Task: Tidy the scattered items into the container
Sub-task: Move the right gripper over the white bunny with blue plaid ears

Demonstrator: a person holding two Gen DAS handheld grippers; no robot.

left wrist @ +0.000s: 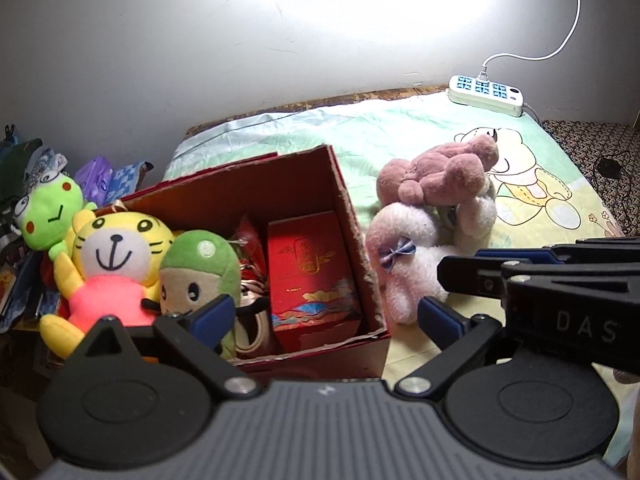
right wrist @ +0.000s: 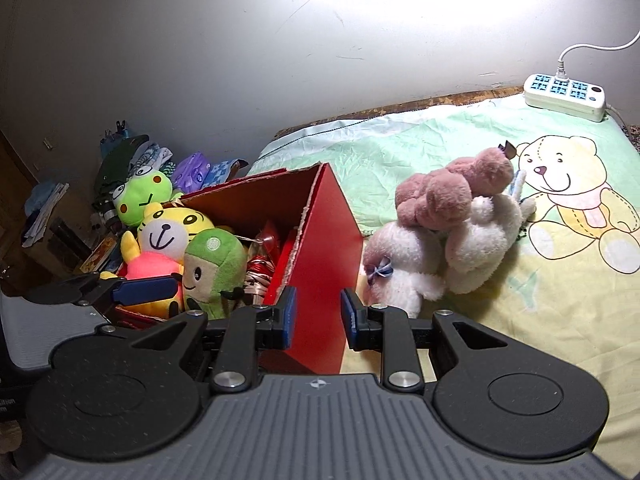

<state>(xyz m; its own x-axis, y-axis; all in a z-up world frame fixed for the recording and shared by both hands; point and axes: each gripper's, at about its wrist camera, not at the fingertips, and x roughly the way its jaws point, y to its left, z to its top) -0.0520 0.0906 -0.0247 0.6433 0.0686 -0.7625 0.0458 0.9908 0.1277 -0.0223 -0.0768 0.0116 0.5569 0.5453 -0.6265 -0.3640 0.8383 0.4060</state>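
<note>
Two grippers hover over a bed w/ a cartoon-bear sheet (right wrist: pixel 520 288). Left gripper (left wrist: pixel 324 316) has its jaws spread wide, nothing between the pads; it sits above the red cardboard box (left wrist: pixel 352 216). Right gripper (right wrist: pixel 318 318) has its jaws close together w/ a small gap, nothing held; it's just in front of the box's near corner. Its body shows in the left view w/ "DAS" readable, rest cut off.

Inside the box: yellow tiger plush (left wrist: pixel 116 256), green-capped plush (left wrist: pixel 200 268), a red gift carton (left wrist: pixel 308 276) w/ gold characters too small to read. Green frog plush (left wrist: pixel 50 212) sits at the box's far left edge. Pink & white plush pile (left wrist: pixel 432 216) lies on the sheet just right of the box, outside it. White power strip (left wrist: pixel 486 94) at the bed's far end, by the wall.
</note>
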